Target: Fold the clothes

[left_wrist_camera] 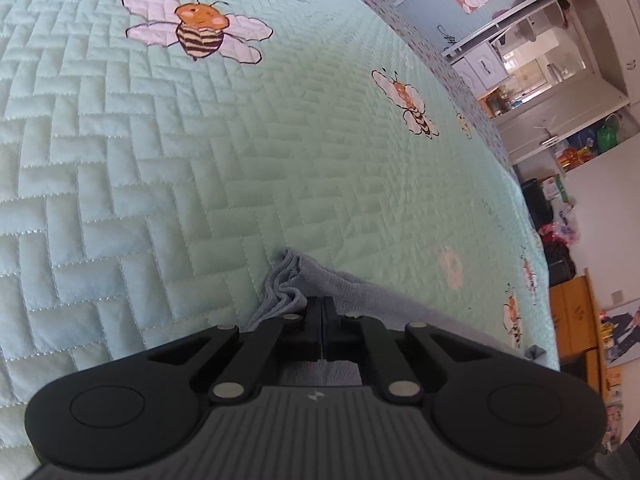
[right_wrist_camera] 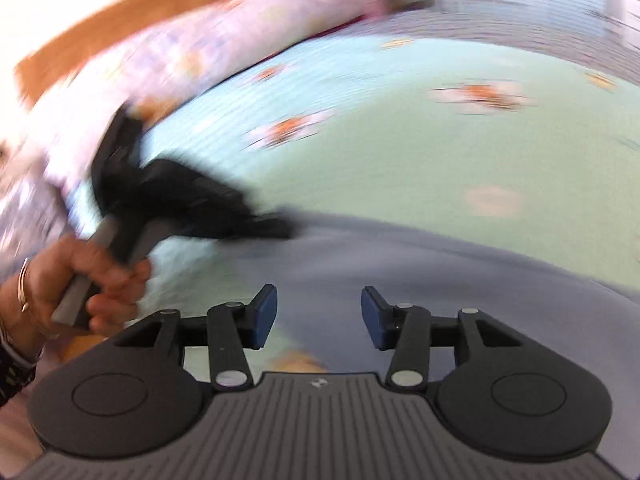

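Observation:
A grey-blue garment [left_wrist_camera: 360, 286] lies on the pale green quilt with bees [left_wrist_camera: 240, 160]. My left gripper [left_wrist_camera: 322, 305] is shut on a bunched corner of the garment, with folds of cloth puckered at its tips. The right wrist view is smeared. There my right gripper [right_wrist_camera: 319, 316] stands open above the spread garment [right_wrist_camera: 460, 272], and nothing lies between its blue pads [right_wrist_camera: 264, 316]. The same view shows the left gripper [right_wrist_camera: 286, 229] at the garment's far left edge, held by a person's hand [right_wrist_camera: 80, 276] wearing a bracelet.
The quilt [right_wrist_camera: 400, 160] stretches far beyond the garment. The bed's edge runs down the right of the left wrist view, with a wooden cabinet [left_wrist_camera: 576, 312] and bags on the floor past it. Blurred patterned bedding [right_wrist_camera: 192, 48] lies at the upper left of the right wrist view.

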Demonstrator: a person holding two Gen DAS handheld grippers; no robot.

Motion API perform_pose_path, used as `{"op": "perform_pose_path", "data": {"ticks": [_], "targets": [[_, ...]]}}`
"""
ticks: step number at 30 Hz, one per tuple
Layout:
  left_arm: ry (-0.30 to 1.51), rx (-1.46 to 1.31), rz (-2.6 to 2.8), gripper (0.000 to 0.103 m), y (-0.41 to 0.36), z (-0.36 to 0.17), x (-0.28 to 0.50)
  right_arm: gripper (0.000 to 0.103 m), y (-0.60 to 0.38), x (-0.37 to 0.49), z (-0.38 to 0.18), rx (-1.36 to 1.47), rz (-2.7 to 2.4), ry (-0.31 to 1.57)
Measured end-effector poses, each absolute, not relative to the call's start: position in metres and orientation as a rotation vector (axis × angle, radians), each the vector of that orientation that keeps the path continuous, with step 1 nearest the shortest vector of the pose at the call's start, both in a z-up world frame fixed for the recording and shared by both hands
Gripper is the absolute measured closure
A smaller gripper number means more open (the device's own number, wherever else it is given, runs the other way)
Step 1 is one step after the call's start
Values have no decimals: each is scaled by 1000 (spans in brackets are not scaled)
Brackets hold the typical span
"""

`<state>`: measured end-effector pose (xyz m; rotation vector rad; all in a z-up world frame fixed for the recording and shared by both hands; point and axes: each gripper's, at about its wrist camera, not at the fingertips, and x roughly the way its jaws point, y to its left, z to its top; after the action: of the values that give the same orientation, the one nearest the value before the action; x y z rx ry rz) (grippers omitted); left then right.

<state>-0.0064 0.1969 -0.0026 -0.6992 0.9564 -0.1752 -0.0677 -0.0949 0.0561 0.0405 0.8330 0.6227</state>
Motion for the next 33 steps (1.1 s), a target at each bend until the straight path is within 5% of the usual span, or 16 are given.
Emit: {"op": "perform_pose_path", "data": {"ticks": [4, 6, 8, 12, 15, 24, 33], "targets": [[923, -690, -101, 97, 192, 12, -12, 54, -176, -75, 60, 160, 446, 840], [888, -638, -77, 85, 183, 28, -20, 54, -199, -86, 56, 207, 408, 848], [839, -590, -120, 63, 166, 46, -32, 54, -212, -97, 51, 236, 402, 847], [864, -404, -208, 43, 123, 49, -37, 51, -210, -101, 37, 274, 440, 866], [931, -384, -165, 43, 120, 22, -28, 47, -205, -99, 21, 303, 437, 919], [939, -374, -91, 43, 98, 52, -38, 45, -261, -99, 51, 377, 489, 773], [924, -342, -416, 43, -34, 64, -47, 45, -339, -23, 67, -149, 467, 708]]}}
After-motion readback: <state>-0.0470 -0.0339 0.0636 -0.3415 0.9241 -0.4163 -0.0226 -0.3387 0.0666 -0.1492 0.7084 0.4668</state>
